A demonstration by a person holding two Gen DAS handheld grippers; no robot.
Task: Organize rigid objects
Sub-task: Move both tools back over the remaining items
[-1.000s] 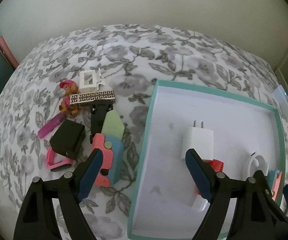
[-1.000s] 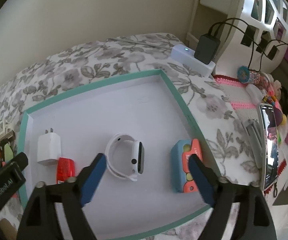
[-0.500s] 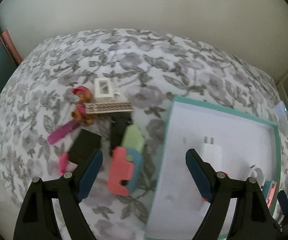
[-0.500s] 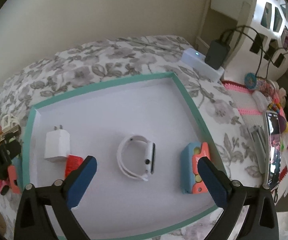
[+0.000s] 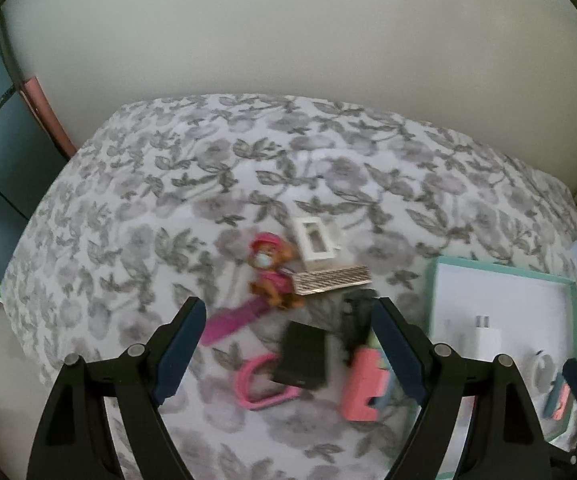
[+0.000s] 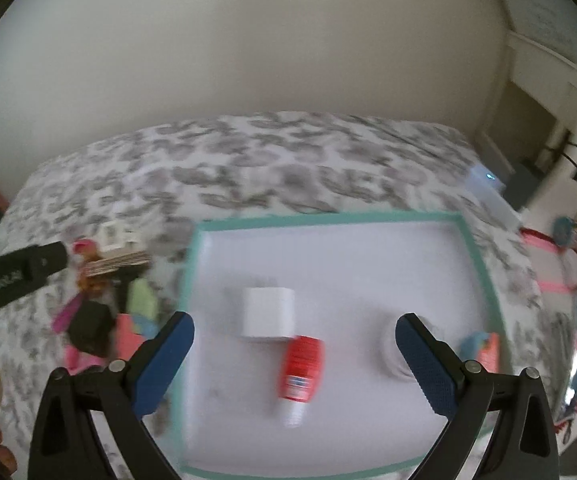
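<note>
Both hand-held grippers empty, jaws wide – red tube [image 6: 301, 368] in tray [image 6: 476, 254], long axis near–far, cap nearest

Grey leaves on white, a mint rim, and bright toys

The bedspread [image 5: 216, 184] is white with grey flowers and leaves; the tray [image 6: 476, 256] has a mint-green rim and a white floor. At centre of the left view lie a black block [image 5: 302, 356], a pink loop [image 5: 248, 384], a magenta stick [image 5: 228, 322], a coral-pink toy [image 5: 362, 384] and a black-and-white patterned bar [image 5: 330, 280]. In the tray sit a white charger [image 6: 268, 312] and a red tube [image 6: 301, 364] with a white cap.
</note>
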